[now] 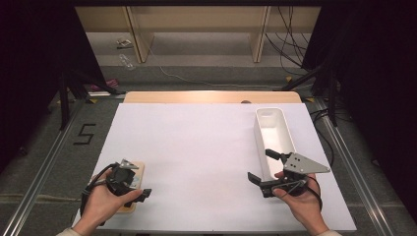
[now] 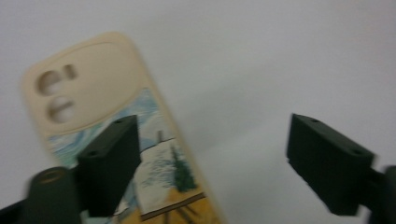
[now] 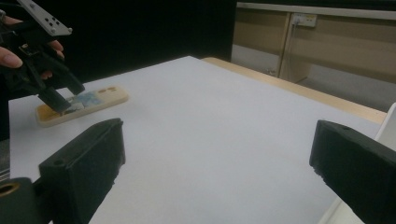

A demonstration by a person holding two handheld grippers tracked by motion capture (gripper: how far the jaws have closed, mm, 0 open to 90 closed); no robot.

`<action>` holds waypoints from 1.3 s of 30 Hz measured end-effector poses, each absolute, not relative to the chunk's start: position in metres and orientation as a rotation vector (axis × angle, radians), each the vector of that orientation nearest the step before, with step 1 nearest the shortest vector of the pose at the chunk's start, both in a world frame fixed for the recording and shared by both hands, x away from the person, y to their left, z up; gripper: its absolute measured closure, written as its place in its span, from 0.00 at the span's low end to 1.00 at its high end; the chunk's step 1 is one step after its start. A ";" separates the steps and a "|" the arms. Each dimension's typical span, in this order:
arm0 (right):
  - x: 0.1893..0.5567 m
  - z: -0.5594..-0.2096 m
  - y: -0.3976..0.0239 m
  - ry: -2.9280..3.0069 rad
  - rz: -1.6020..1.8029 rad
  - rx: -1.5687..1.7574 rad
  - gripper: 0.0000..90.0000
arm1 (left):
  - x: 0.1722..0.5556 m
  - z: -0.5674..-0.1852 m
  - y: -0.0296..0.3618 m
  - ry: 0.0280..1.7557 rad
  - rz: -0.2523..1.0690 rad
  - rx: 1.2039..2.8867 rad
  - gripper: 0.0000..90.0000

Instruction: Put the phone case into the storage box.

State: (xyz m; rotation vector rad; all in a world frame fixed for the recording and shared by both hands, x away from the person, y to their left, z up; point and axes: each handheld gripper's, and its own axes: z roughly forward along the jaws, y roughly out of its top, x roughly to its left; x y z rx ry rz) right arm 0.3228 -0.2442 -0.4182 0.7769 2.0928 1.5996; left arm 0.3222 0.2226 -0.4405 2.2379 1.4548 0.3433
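The phone case (image 2: 116, 140) lies flat at the table's (image 1: 196, 147) near left corner under the spread, empty left gripper (image 2: 210, 163) (right gripper (image 3: 224, 172) likewise gaping), so closing jaws may skid it off the edge.

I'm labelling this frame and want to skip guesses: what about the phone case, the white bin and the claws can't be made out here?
- Phone case: left gripper view, lower end cut off by the bottom edge, part hidden behind a jaw, blurred. High view: mostly hidden under the left claw.
- White bin: high view, near end hidden behind the right claw; right gripper view, cut off at the right edge.
- Whether the left claw touches the case: cannot tell.
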 end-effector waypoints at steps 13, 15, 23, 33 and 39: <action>0.323 -0.418 -0.244 2.094 1.599 0.773 0.05 | 0.333 -0.456 0.251 1.787 0.326 2.073 0.00; 0.323 -0.418 -0.244 2.095 1.597 0.773 0.05 | 0.334 -0.458 0.252 1.801 0.309 2.065 0.00; 0.323 -0.418 -0.243 2.097 1.595 0.772 0.05 | 0.337 -0.467 0.249 1.847 0.282 2.061 0.00; 0.323 -0.418 -0.244 2.094 1.598 0.771 0.05 | 0.340 -0.472 0.248 1.903 0.271 2.053 0.00; 0.322 -0.418 -0.243 2.094 1.598 0.772 0.05 | 0.341 -0.475 0.248 1.930 0.279 2.050 0.00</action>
